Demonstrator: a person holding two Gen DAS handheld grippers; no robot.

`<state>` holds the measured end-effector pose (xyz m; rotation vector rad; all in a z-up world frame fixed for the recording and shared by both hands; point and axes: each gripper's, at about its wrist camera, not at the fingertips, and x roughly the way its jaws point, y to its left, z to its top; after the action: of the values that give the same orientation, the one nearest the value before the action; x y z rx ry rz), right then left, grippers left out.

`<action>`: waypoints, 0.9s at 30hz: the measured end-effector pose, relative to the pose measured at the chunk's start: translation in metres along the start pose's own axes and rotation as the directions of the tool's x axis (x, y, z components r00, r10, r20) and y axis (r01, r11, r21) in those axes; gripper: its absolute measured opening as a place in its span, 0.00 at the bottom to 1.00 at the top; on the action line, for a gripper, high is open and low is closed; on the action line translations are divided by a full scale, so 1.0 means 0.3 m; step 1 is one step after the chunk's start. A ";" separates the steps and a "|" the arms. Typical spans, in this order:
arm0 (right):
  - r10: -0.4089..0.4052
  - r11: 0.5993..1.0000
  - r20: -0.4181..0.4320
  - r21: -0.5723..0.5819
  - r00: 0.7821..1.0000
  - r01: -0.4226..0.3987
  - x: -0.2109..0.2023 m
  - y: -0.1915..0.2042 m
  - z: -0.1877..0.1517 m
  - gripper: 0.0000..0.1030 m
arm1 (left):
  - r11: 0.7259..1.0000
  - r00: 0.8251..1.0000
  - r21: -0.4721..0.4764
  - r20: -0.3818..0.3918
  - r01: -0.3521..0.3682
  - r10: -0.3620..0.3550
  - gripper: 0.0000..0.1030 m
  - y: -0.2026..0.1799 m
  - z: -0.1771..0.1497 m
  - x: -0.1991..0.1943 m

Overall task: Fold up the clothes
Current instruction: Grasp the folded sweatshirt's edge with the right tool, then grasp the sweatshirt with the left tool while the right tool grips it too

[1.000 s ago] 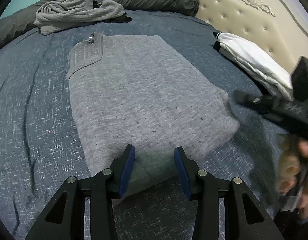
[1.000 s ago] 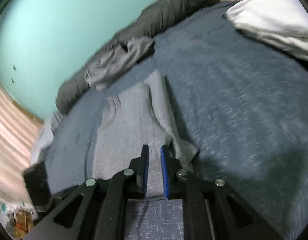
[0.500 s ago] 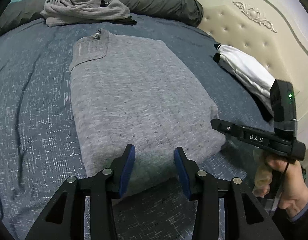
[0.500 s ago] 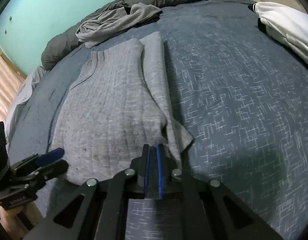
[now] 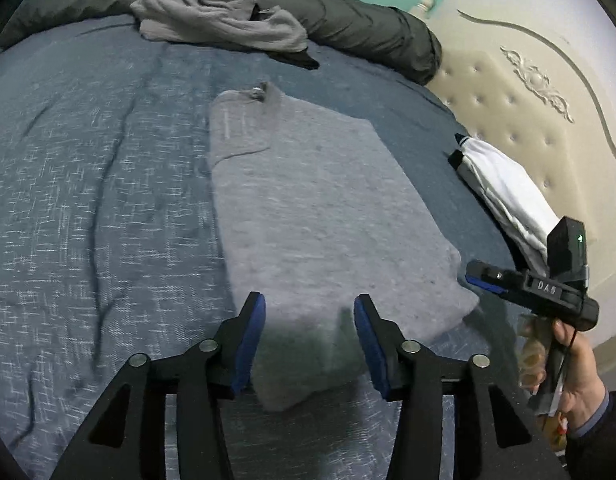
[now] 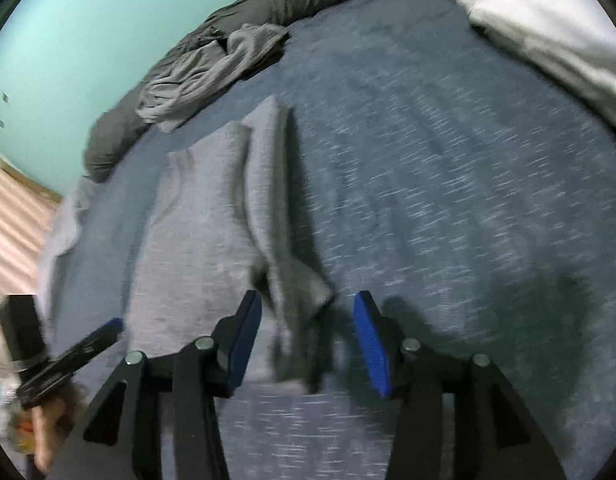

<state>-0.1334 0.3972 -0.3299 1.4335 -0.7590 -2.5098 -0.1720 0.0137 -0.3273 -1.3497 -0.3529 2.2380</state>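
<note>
Change since earlier frames: right gripper, pads together half a second ago, now stands wide apart with nothing between the pads; camera views have shifted slightly.
Left gripper: wide open, empty, hovering over the near hem.
Grey sweater: lies flat on the bed, sides folded in to a long rectangle, collar at the far end.
Loose flap: a folded-in strip ends in a drooping corner just ahead of the right gripper.
Technique: judged, a lengthwise fold would go best with both near corners pinched through all layers, the flap included, and lifted evenly.
Surroundings: white folded garment to the right, crumpled grey garment and dark duvet beyond.
Obstructions: none over the sweater.
</note>
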 end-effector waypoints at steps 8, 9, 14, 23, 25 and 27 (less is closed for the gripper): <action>0.003 1.000 -0.113 -0.027 0.994 -0.006 0.087 0.027 0.014 0.63 | 0.985 0.992 -0.160 -0.093 0.072 -0.087 0.64 0.108 -0.011 0.095; 0.003 1.000 -0.125 -0.028 0.992 -0.007 0.097 0.029 0.015 0.64 | 0.980 0.990 -0.180 -0.103 0.079 -0.099 0.67 0.121 -0.013 0.107; 0.007 0.999 -0.180 -0.032 0.984 -0.013 0.146 0.039 0.016 0.65 | 0.950 0.977 -0.263 -0.086 0.167 -0.196 0.68 0.151 -0.031 0.168; 0.026 0.996 -0.197 -0.078 0.980 -0.042 0.154 0.028 0.003 0.58 | 0.966 0.982 -0.202 -0.066 0.160 -0.177 0.64 0.116 -0.024 0.190; 0.032 0.996 -0.202 -0.080 0.979 -0.049 0.154 0.033 0.001 0.49 | 0.968 0.983 -0.195 -0.066 0.157 -0.173 0.64 0.115 -0.016 0.189; 0.028 0.995 -0.203 -0.084 0.979 -0.046 0.159 0.032 0.003 0.49 | 0.967 0.982 -0.198 -0.066 0.161 -0.177 0.64 0.119 -0.011 0.199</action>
<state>-0.1604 0.3717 -0.3612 1.5964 -0.6244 -2.2943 -0.2022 0.0157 -0.3900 -1.4476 -0.6437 2.0425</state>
